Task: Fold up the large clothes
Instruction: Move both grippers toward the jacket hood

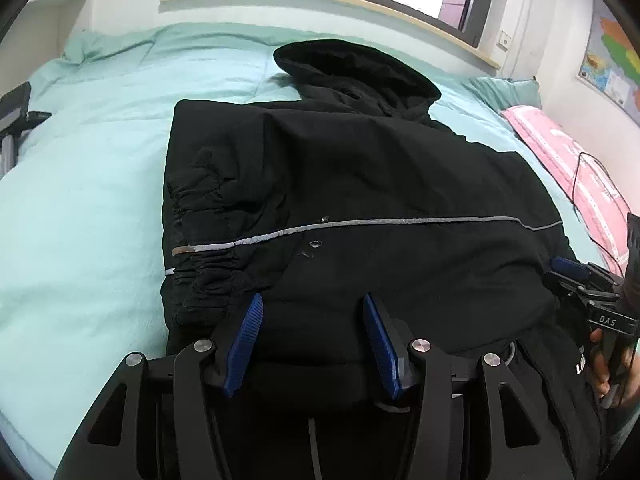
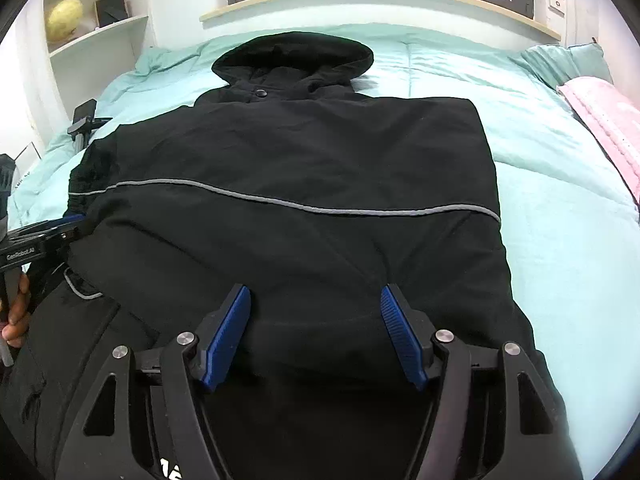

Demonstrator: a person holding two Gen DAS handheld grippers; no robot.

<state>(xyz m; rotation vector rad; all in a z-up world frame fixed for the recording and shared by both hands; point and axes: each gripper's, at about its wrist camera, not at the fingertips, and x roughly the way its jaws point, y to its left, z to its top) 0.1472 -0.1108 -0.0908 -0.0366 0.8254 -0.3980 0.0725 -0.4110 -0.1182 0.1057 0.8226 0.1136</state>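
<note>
A black hooded jacket (image 1: 360, 184) with a thin grey reflective stripe lies flat on the mint-green bed, hood toward the window; it also shows in the right wrist view (image 2: 296, 168). Its sides look folded inward, with a gathered cuff at the left edge (image 1: 200, 256). My left gripper (image 1: 312, 300) is open over the jacket's near hem, holding nothing. My right gripper (image 2: 316, 292) is open over the near hem too, empty. Each gripper appears at the edge of the other's view: the right one (image 1: 580, 276), the left one (image 2: 48, 236).
The mint bedspread (image 1: 88, 184) surrounds the jacket. A pink quilt (image 1: 560, 160) with a black cable lies at the right side. A dark stand sits at the bed's left edge (image 2: 84, 120). Shelves (image 2: 96, 20) stand at the far left, a window ledge behind.
</note>
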